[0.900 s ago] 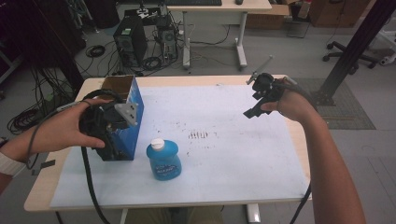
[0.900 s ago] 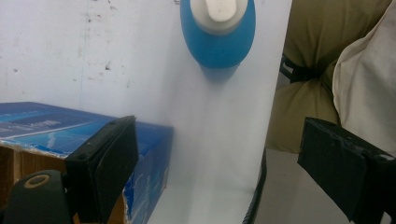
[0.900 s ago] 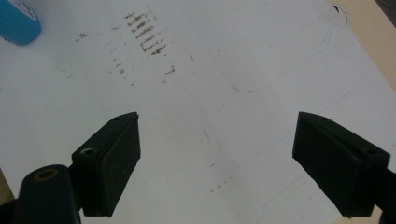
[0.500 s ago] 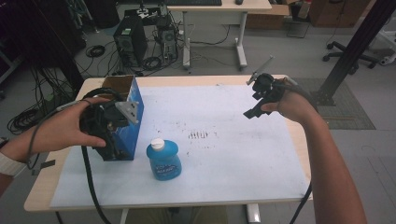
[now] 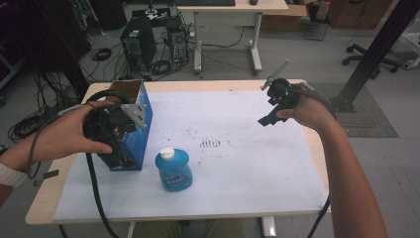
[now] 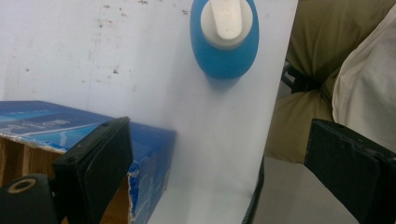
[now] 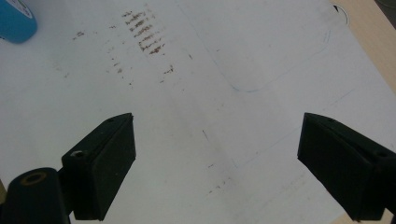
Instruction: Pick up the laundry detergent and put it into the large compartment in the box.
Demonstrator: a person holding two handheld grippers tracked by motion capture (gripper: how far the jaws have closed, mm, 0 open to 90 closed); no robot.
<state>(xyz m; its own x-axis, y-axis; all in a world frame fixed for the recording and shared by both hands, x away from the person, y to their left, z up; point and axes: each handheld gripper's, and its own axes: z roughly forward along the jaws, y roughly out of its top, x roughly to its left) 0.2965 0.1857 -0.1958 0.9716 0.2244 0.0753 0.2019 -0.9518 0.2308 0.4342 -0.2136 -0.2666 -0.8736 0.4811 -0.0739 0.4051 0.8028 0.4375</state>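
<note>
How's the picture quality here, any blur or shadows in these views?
High view: soft, even room light, no glare. Left gripper view: the jaws blur up close; the blue bottle casts a faint shadow on the white sheet. Right gripper view: jaws soft, brown smudges fairly clear.

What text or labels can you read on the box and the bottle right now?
None can be read.
Bottle: a dark label on its front, print too blurred to read.
Box: pale print on its blue side in the left gripper view, too small and blurred.
Paper: smudges, no writing.
</note>
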